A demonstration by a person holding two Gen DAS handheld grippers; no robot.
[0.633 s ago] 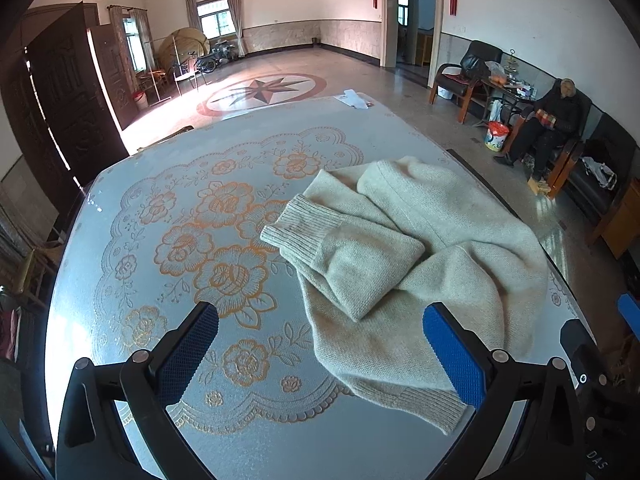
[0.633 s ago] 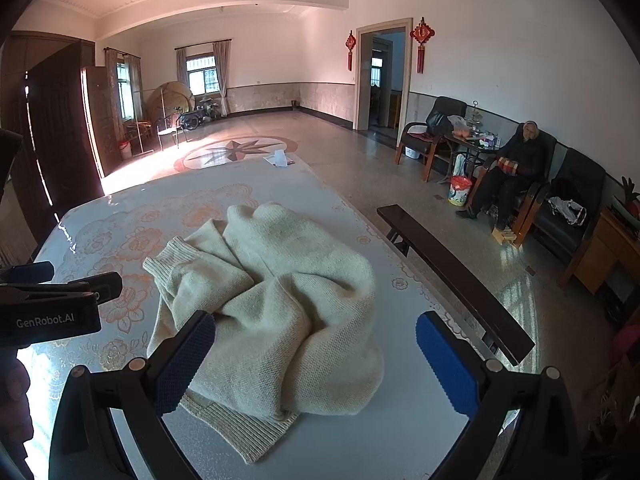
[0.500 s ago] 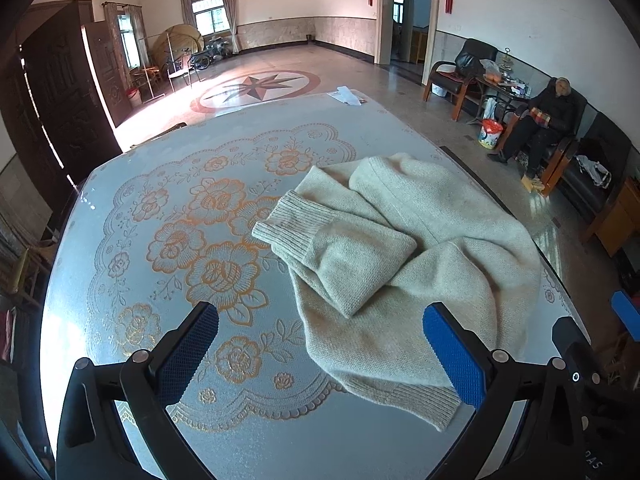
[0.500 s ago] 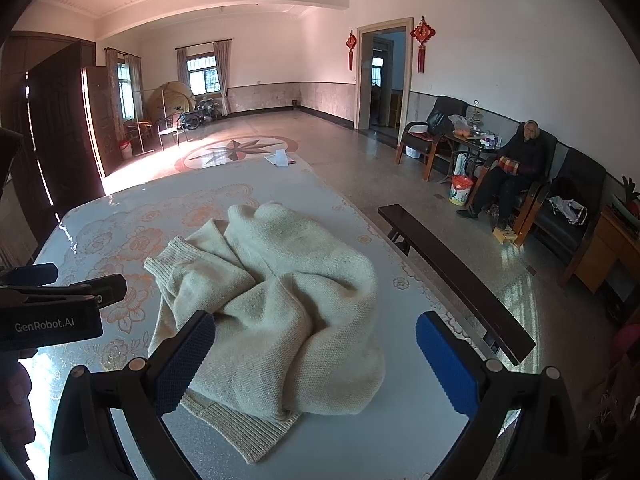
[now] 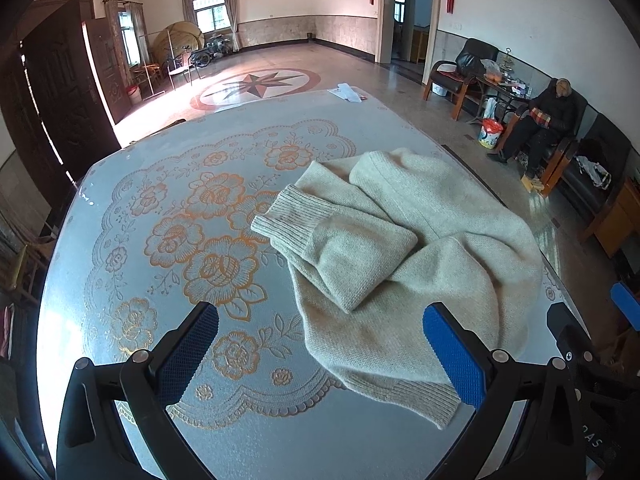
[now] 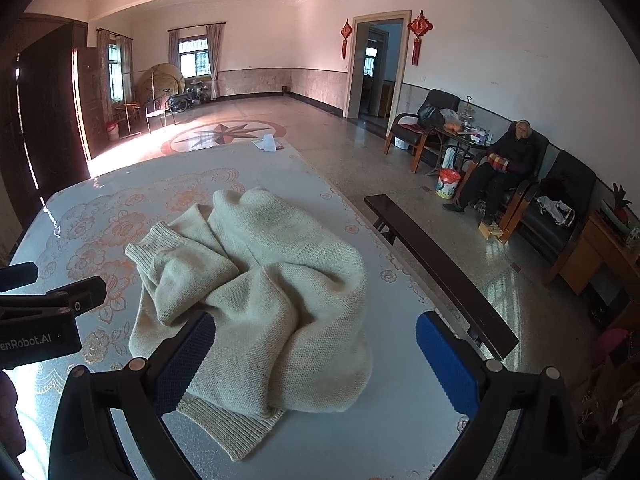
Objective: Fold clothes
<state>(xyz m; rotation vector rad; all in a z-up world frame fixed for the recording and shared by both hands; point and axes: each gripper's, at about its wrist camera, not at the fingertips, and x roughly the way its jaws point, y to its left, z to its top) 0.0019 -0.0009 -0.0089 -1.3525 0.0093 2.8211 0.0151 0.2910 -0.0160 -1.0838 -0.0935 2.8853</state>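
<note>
Left claw (image 5: 320,354): jaws spread wide, nothing between the blue pads, pitched down over the surface (image 5: 120,344), a table under a pale plastic cloth printed with orange roses. Not touching cloth or garment.

Cream knitted wool sweater (image 5: 432,232): lies crumpled on the right half of the surface, in front of both claws. In the left wrist view it fills the 12-to-3 o'clock sector from the claw; its near edge passes just behind the right pad. Long axis runs roughly from 5 o'clock, near, to 11 o'clock, far. Ribbed cuff of the folded-over sleeve (image 5: 296,220) points toward 10 o'clock, out over the rose print. Ribbed hem (image 5: 416,398) at the near end, facing the claws, flat on the surface.

Right claw (image 6: 316,360): also fully released, empty, hovering at the sweater's near edge; the left pad overlaps the knit in view, contact cannot be told. From this view the sweater (image 6: 280,288) sits at 12 o'clock, the hem (image 6: 224,424) between the pads. Left claw's black body shows at 9 o'clock.

Dark wooden bench (image 6: 436,268) beside the surface at 2 o'clock. Seated person in dark clothes (image 6: 504,164) well apart, by the right wall.
</note>
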